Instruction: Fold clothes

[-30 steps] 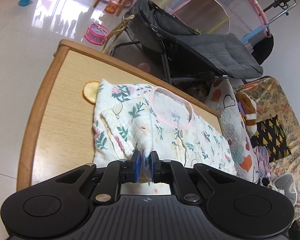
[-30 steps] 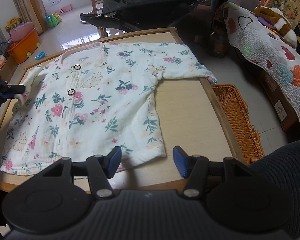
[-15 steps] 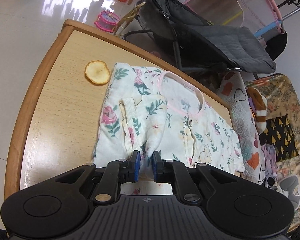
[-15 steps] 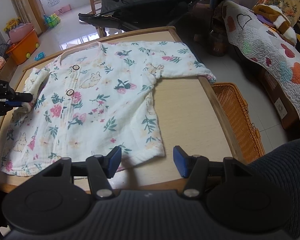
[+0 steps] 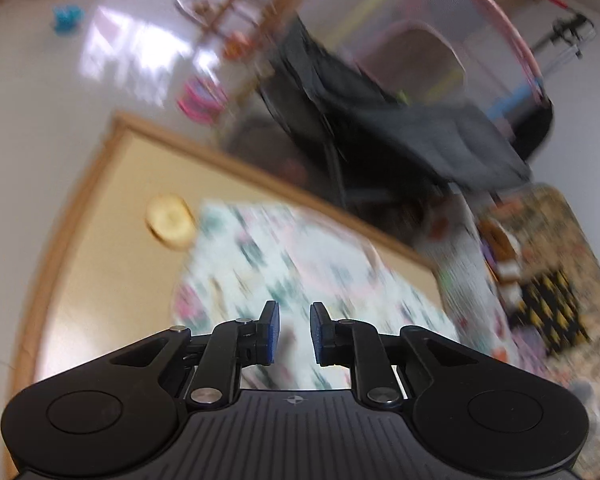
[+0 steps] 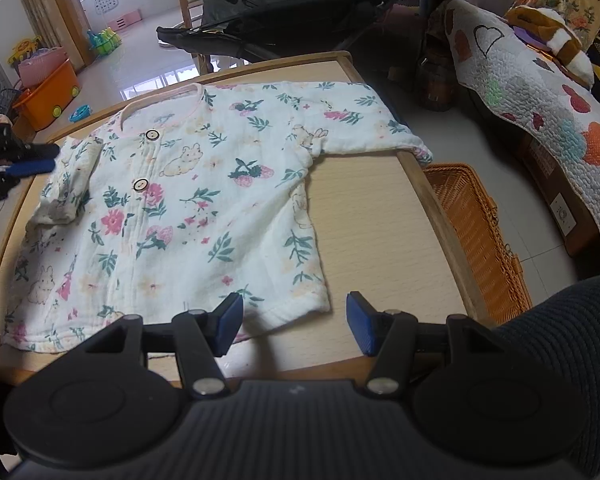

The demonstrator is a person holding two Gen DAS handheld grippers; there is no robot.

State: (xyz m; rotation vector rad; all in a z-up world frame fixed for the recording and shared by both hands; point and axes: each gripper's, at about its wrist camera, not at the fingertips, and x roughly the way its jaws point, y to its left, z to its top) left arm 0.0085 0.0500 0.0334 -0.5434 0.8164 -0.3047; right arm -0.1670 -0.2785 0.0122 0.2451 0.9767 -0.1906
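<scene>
1. The floral baby top (image 6: 188,204) lies face up on the tabletop (image 6: 384,216), buttons showing. One sleeve (image 6: 66,184) is now folded in over the chest on the far side from the right gripper; the other sleeve (image 6: 364,120) is stretched out to the tabletop's edge, its cuff just over the rim above a wicker basket (image 6: 472,236).

2. The left gripper (image 5: 290,334) has let that folded sleeve go: its jaws are opening and nothing sits between them, the fabric blurred beneath. A second ago they were pinched on the sleeve's cuff.

3. By this reading the first sleeve fold is done, and the outstretched sleeve and the body folds remain.

4. The right gripper (image 6: 294,324) hovers over the hem's near corner, jaws parted and empty, just as it stood a second ago.

5. A small round yellowish disc (image 5: 170,220) lies on the tabletop beside the top's shoulder, as before.
</scene>
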